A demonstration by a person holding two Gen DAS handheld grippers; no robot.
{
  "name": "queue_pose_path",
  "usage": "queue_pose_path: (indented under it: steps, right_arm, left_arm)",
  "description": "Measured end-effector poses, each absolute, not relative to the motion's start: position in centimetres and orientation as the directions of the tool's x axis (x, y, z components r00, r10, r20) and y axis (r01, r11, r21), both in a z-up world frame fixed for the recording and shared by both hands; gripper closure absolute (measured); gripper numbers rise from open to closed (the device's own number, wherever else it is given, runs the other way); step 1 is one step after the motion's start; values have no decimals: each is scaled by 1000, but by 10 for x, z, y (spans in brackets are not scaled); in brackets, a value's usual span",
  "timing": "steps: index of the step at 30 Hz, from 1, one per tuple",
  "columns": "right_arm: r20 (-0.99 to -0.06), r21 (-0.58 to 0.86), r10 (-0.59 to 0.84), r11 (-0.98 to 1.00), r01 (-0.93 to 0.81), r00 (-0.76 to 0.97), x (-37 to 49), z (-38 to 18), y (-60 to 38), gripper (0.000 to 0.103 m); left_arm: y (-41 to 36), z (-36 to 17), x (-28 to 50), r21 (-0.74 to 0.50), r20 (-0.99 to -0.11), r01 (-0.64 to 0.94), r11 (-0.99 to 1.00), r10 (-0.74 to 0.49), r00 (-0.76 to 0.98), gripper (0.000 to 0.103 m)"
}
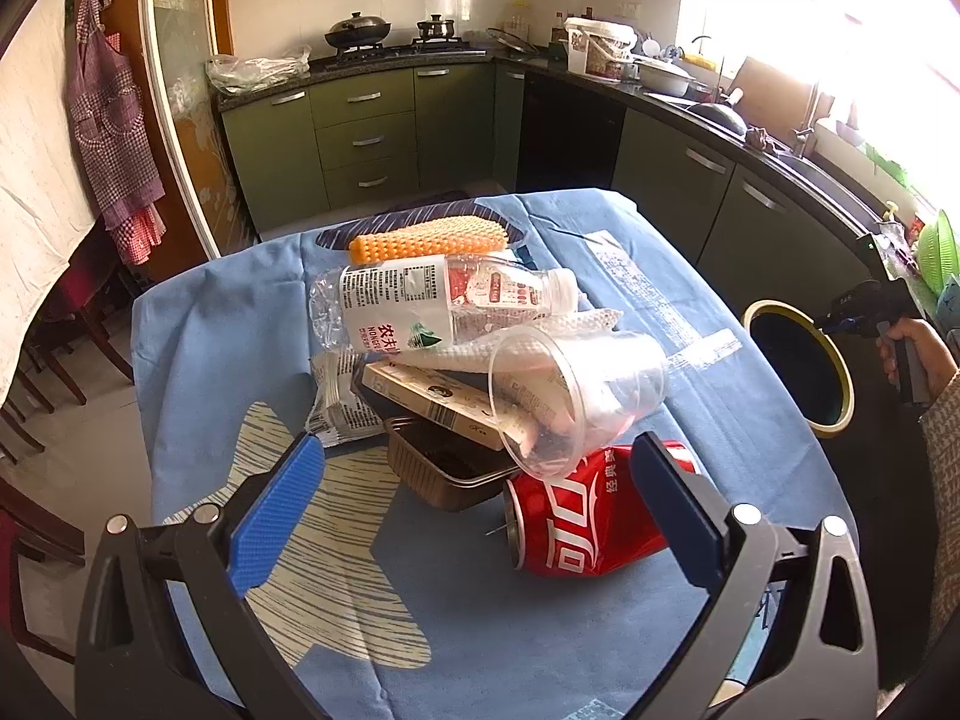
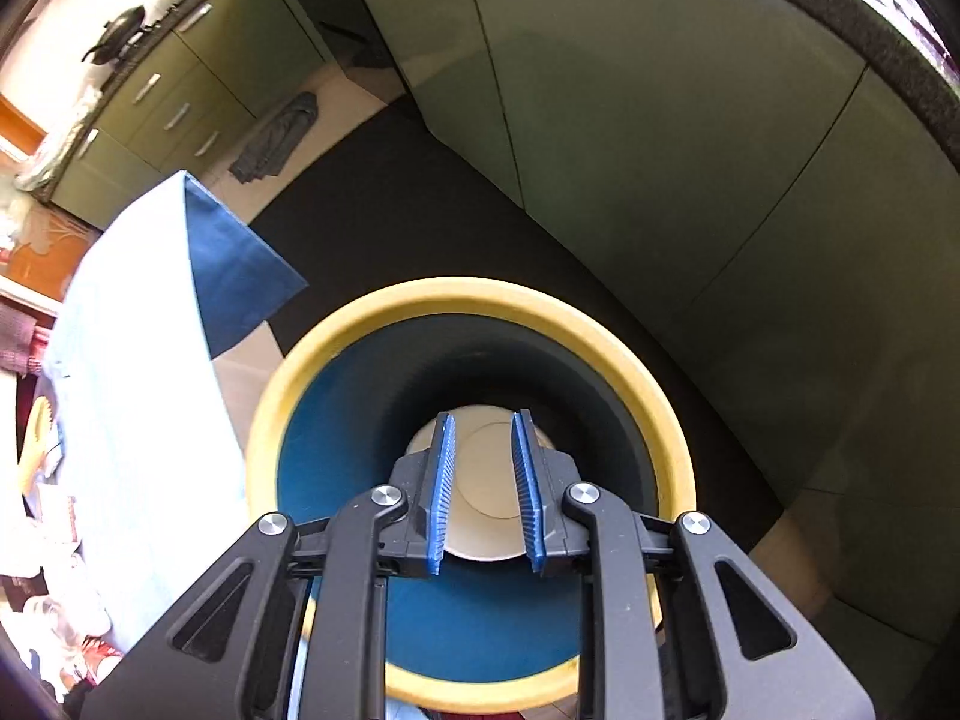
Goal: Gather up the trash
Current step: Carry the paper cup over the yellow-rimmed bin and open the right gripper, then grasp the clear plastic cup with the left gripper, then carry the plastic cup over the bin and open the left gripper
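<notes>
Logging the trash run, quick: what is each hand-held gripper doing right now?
Left hand-held gripper: open, holding nothing, above the red can.
Right hand-held gripper: slightly open over the bin; nothing gripped between its pads.

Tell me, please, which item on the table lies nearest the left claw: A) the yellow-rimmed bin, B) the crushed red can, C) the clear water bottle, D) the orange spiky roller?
B: the crushed red can lies on the blue cloth just ahead of the left claw, beside its right pad.
</notes>
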State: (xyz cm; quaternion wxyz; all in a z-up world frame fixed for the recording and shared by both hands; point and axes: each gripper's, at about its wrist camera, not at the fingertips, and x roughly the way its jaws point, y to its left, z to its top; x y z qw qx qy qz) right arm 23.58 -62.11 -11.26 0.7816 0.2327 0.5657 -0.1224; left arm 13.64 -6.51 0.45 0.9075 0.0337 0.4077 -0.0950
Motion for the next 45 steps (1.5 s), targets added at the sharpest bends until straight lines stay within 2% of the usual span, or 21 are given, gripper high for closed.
queue_pose_path:
  steps: [14, 17, 19, 22, 26, 28, 37, 45]
  right_arm:
    - [-934, 248, 113, 888, 388, 338, 227, -99, -589, 82]
    - [-933, 251, 116, 889, 383, 341, 226, -99, -586, 79]
    - [-932, 251, 118, 891, 379, 342, 231, -100, -586, 78]
    - [-933, 247, 115, 894, 373, 341, 233, -101, -585, 78]
    - [-935, 242, 112, 896, 373, 338, 232, -100, -585, 79]
    - [-935, 242, 112, 896, 372, 338, 233, -99, -585, 79]
    - [-928, 257, 127, 898, 358, 350, 233, -99, -584, 78]
    - [-908, 294, 156, 899, 325, 390, 220, -86, -588, 79]
  left_arm:
    - [-90, 0, 167, -68, -749, 293, 954, -242, 617, 7]
    - [-94, -4, 175, -83, -764, 302, 950, -255, 592, 18]
    - [-94, -9, 183, -119, -782, 306, 944, -279, 557, 35]
    - [-93, -17, 190, -198, -796, 322, 926, -343, 499, 53]
    - [-97, -19, 190, -216, -794, 335, 917, -365, 487, 60]
    - [-97, -18, 190, -238, -791, 344, 908, -387, 473, 69]
    - [-100, -6, 184, -294, -752, 393, 871, -465, 467, 98]
    - [-109, 15, 176, -243, -726, 442, 864, -464, 507, 98]
